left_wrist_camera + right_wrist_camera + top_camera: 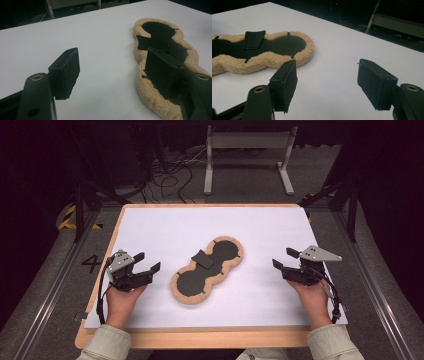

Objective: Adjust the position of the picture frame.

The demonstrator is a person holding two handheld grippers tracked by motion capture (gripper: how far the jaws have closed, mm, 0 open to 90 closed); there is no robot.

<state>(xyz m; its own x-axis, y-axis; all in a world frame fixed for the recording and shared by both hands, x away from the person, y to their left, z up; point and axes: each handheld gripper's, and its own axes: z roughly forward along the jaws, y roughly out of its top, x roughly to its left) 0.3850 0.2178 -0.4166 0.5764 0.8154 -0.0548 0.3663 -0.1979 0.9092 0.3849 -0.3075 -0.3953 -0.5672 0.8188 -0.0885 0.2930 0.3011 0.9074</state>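
Peanut-shaped pad of tan fleece with black centre (pixel 207 270) lies flat between both grippers.
Left gripper (pixel 148 262) and right gripper (pixel 283 258) gape empty, apart from it; small black flap (pixel 203 259) on top, white tabletop (pixel 260 227) beneath.

I see a white sheet (pixel 260 225) covering a light wooden tabletop (pixel 200 339). Beyond the tabletop, a grey metal frame stand (pixel 248 150) rests on grey floor (pixel 250 185), black cables (pixel 170 175) tangled beside it. Yellow-black tape (pixel 67 217) marks the floor left of the tabletop; beyond lies darkness.
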